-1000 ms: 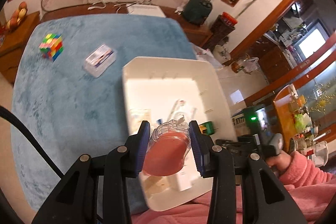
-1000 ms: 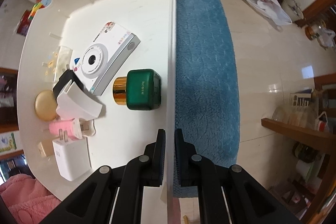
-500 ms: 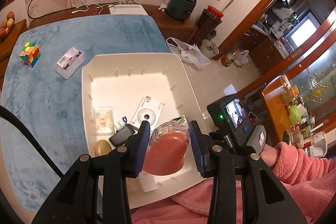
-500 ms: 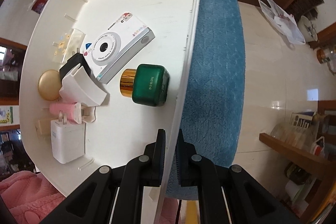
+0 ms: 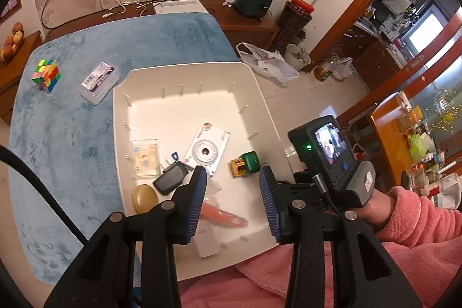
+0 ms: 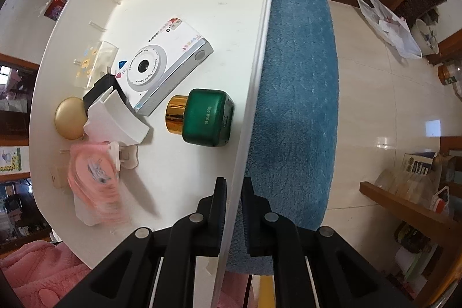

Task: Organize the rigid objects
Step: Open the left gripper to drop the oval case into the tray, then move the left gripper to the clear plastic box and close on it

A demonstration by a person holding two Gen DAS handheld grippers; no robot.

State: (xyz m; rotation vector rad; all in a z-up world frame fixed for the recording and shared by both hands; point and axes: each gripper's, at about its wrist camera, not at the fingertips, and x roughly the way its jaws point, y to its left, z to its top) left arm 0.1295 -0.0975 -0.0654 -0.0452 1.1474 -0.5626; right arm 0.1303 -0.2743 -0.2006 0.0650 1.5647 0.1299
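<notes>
While the right gripper (image 6: 233, 192) pinches the bin wall (image 6: 254, 77), the left gripper (image 5: 233, 202) gapes empty above a blurred pink container (image 6: 95, 178).

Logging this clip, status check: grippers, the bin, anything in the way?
Left gripper open, empty, above white bin. Right gripper shut on bin's side wall. Pink jar blurred inside the bin. Rubik's cube, clear case remain on blue mat. Nothing blocking.
</notes>
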